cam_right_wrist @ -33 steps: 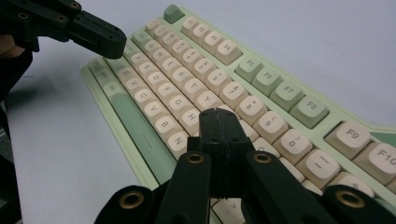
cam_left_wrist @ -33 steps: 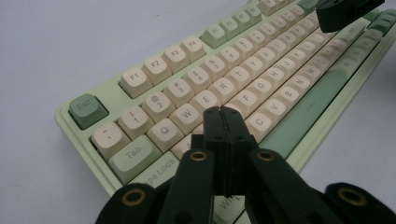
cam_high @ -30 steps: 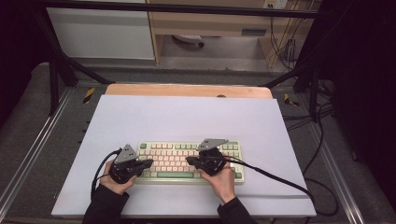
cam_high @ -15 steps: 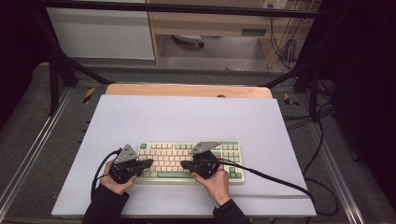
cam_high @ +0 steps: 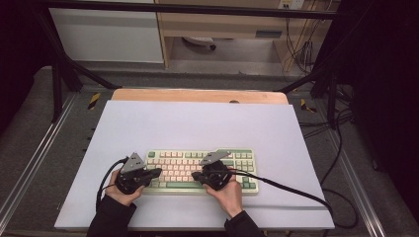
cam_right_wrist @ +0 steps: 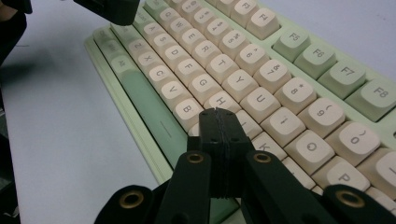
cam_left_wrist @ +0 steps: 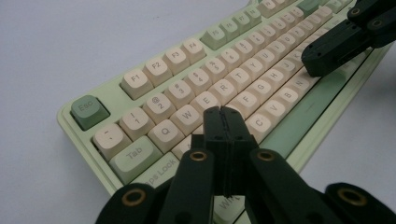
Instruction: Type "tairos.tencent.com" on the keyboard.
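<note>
A: What do you see from the high view?

B: A green keyboard (cam_high: 200, 171) with cream keys lies on a pale mat (cam_high: 197, 123), near the person's edge. The left gripper (cam_high: 157, 173) is over the keyboard's left end. The right gripper (cam_high: 195, 175) is over the middle keys. A hand (cam_high: 228, 193) holds it from behind.

A: And the room?

B: The mat covers a wooden table (cam_high: 197, 95). Black frame bars stand around it. Cables (cam_high: 296, 190) trail off to the right, and pale cabinets (cam_high: 106, 32) stand at the back on a grey floor.

A: Now the left gripper view?

B: The left gripper (cam_left_wrist: 222, 110) has its jaws pressed tight together. Nothing is between them. The tip sits low over the keys near D and F. I cannot tell if it touches a key. The other gripper (cam_left_wrist: 322, 60) is farther along, down near the bottom letter row.

A: And the right gripper view?

B: The right gripper (cam_right_wrist: 216, 112) is also closed tight and holds nothing. Its tip is just by H and J on the keyboard (cam_right_wrist: 261, 79).

A: How far along is the work?

B: I think they are poking keys with closed tips, like typing. I see no screen, so I cannot tell how much is typed. Each tip is placed over the letters, and pressing more keys is likely what is left.
</note>
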The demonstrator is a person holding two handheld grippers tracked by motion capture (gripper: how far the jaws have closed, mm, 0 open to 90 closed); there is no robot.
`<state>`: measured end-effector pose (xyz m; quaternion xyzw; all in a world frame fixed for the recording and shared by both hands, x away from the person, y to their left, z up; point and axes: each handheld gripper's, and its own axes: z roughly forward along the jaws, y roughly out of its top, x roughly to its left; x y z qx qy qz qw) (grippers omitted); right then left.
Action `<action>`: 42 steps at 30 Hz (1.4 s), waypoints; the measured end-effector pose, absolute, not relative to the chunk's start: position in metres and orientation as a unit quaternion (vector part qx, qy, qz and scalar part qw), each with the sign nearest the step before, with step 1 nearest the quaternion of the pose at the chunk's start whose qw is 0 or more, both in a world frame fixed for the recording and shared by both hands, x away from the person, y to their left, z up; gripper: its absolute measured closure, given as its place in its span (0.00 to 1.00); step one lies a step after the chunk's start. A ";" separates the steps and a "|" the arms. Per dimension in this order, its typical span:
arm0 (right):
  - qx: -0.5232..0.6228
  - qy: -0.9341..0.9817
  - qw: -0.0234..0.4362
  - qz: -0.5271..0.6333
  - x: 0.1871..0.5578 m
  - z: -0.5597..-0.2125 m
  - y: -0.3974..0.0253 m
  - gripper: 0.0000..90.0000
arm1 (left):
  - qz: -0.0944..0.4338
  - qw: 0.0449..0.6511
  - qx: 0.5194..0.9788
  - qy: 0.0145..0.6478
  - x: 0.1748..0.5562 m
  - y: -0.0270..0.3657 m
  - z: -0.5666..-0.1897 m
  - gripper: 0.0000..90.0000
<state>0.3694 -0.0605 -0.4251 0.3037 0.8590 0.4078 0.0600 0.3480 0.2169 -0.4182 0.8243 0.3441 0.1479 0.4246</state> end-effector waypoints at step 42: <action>0.357 0.817 0.109 0.439 0.368 -0.398 -0.154 0.67 | 0.148 0.414 0.825 0.355 0.350 0.232 -0.415 0.65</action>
